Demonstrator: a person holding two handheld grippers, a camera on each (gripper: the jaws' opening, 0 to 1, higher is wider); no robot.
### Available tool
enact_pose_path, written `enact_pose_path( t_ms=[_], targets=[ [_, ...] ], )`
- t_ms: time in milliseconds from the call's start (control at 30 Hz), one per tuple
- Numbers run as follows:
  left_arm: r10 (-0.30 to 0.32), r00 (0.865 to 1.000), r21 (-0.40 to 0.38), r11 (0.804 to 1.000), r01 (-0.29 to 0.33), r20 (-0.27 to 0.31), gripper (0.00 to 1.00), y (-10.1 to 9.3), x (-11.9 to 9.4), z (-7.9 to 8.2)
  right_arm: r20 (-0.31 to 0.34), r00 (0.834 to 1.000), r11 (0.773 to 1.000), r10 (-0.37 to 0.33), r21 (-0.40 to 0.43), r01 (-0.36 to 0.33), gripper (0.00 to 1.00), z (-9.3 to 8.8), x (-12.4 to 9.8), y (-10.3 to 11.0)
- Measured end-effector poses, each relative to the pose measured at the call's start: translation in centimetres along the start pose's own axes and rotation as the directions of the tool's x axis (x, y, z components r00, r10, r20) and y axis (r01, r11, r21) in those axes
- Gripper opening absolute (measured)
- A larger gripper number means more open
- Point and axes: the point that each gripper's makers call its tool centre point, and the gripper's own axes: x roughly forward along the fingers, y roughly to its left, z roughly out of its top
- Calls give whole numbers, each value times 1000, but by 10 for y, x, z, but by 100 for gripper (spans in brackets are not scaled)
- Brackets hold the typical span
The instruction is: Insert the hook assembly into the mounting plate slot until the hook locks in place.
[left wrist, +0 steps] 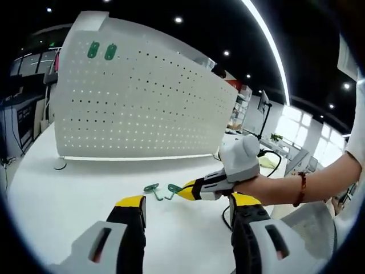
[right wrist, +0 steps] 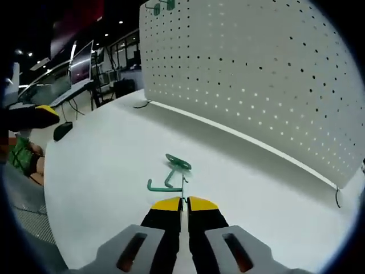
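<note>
A white pegboard (left wrist: 148, 97) (right wrist: 256, 74) stands upright at the back of the white table (left wrist: 57, 194) (right wrist: 102, 165), with two green hooks (left wrist: 101, 51) (right wrist: 157, 7) mounted near its top corner. Two more green hooks lie on the table: one loose (left wrist: 151, 188), the other (left wrist: 173, 190) (right wrist: 171, 171) at the tips of my right gripper (left wrist: 187, 192) (right wrist: 183, 201). That gripper's jaws are shut on this hook's thin edge. My left gripper (left wrist: 188, 202) hovers open just in front of the hooks, with nothing between its jaws; its yellow tip (right wrist: 37, 116) shows at the far left.
A person's forearm with a red bracelet (left wrist: 300, 189) reaches in from the right. A black cable (left wrist: 274, 165) and a monitor (left wrist: 263, 105) lie beyond the board's right end. A dark mouse (right wrist: 63, 131) sits near the table's edge. Office desks stand behind.
</note>
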Motion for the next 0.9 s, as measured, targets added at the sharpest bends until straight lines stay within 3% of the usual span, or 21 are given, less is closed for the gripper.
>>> enact_pose_path(
  t_ms=[400,900],
  targets=[
    [35,999,-23,999,-34,33,59,-8,-17,6,112,993,999,36,-11,-35,2,25,-28,20],
    [37,997,-101,994,-29,73,58,-22,-21,12,264,959,995,100,-48,-90,2,62,-71,45]
  ],
)
